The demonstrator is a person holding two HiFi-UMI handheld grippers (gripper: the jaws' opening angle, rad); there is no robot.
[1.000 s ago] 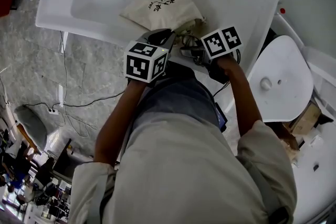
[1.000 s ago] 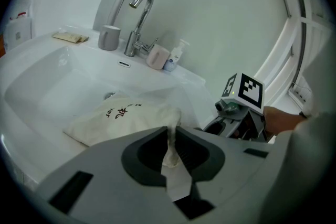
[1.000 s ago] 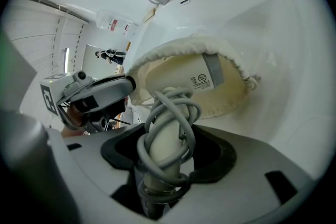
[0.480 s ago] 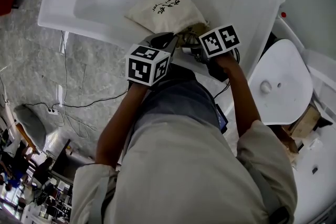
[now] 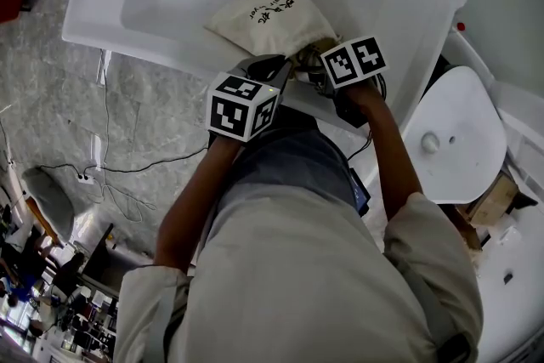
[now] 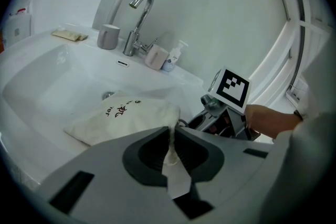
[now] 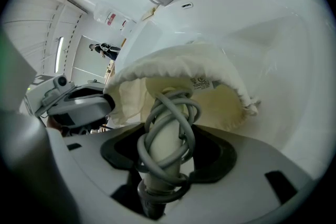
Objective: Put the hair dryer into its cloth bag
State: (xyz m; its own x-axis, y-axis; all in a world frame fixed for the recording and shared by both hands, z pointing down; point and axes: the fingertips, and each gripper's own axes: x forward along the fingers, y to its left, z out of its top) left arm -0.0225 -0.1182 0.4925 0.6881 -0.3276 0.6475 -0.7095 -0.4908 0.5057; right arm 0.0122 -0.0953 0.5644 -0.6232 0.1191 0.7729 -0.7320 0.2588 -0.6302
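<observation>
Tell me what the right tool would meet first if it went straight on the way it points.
The cloth bag. The right tool points into its open mouth, the hair dryer it grips leading, so the bag's inner cloth probably comes first, though depth is unclear.

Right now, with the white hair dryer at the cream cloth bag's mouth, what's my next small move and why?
Probably push the right gripper forward: it clamps the cord-wrapped white hair dryer, and the cream cloth bag gapes open before it.
</observation>
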